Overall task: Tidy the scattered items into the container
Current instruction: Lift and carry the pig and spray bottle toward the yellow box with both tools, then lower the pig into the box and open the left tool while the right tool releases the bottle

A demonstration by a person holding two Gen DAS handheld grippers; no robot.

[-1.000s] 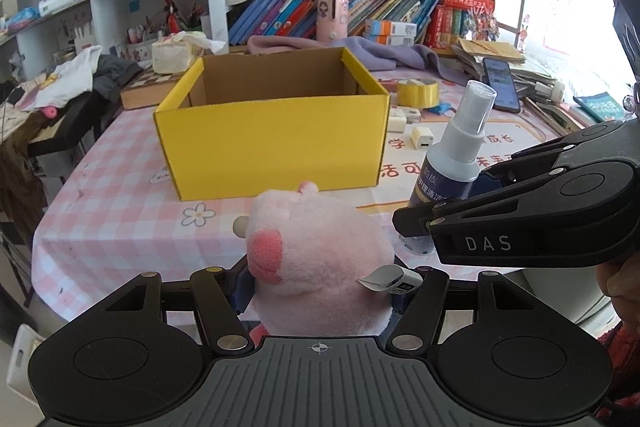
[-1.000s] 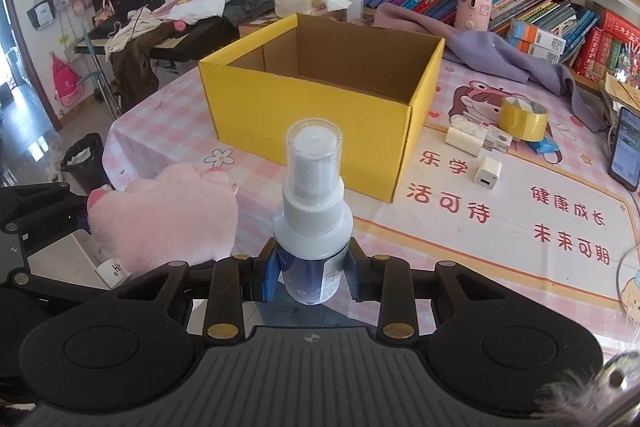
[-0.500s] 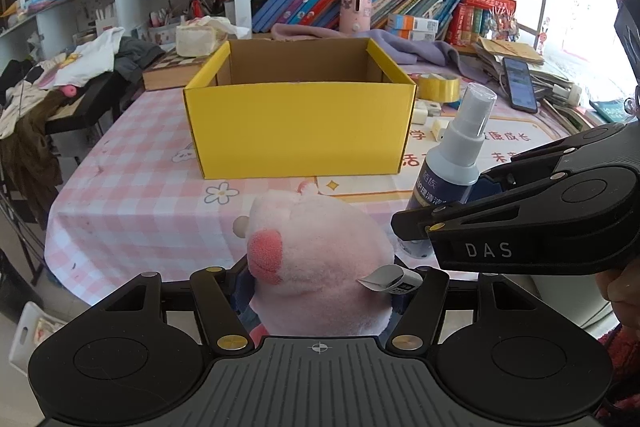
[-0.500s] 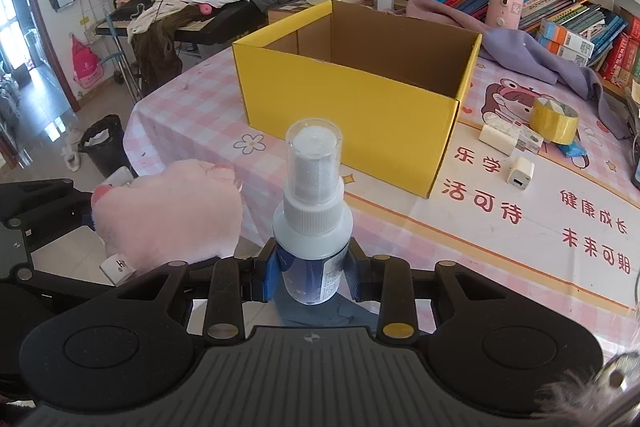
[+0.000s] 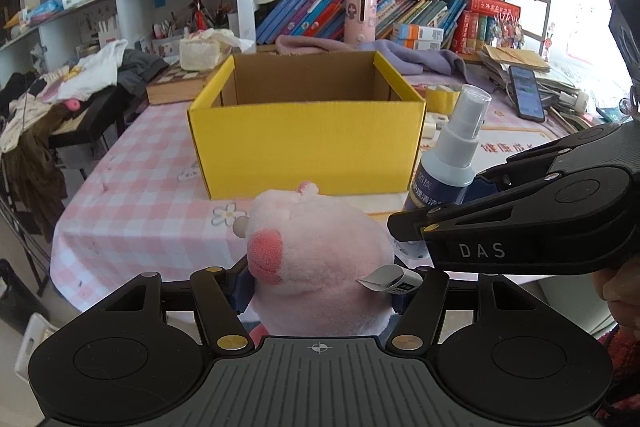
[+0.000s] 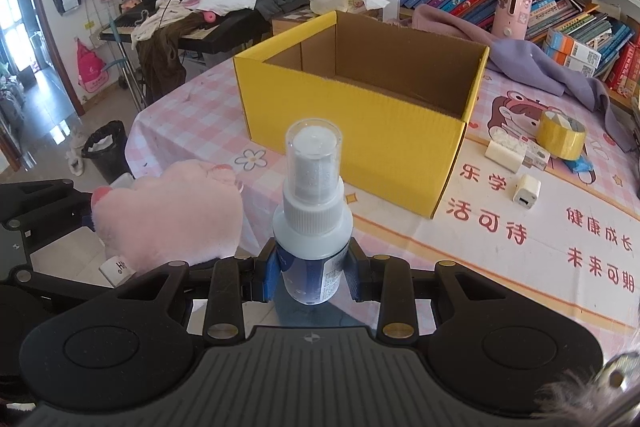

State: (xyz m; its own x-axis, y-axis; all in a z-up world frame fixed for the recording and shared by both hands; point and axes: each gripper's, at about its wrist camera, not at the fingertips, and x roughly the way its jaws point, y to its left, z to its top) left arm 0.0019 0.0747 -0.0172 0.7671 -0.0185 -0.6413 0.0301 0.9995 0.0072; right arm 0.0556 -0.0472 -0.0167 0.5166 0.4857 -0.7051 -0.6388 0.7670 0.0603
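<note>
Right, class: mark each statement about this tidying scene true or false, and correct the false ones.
1. The left gripper is closed on the pink plush toy. True.
2. The right gripper holds a roll of tape. False: it grips the spray bottle; the yellow tape roll lies on the table.
3. The yellow box already holds the plush toy. False: the toy is still in the gripper, short of the box.
4. The small white charger lies on the table outside the box. True.
5. The spray bottle has lost its cap. False: a clear cap covers the nozzle.
</note>
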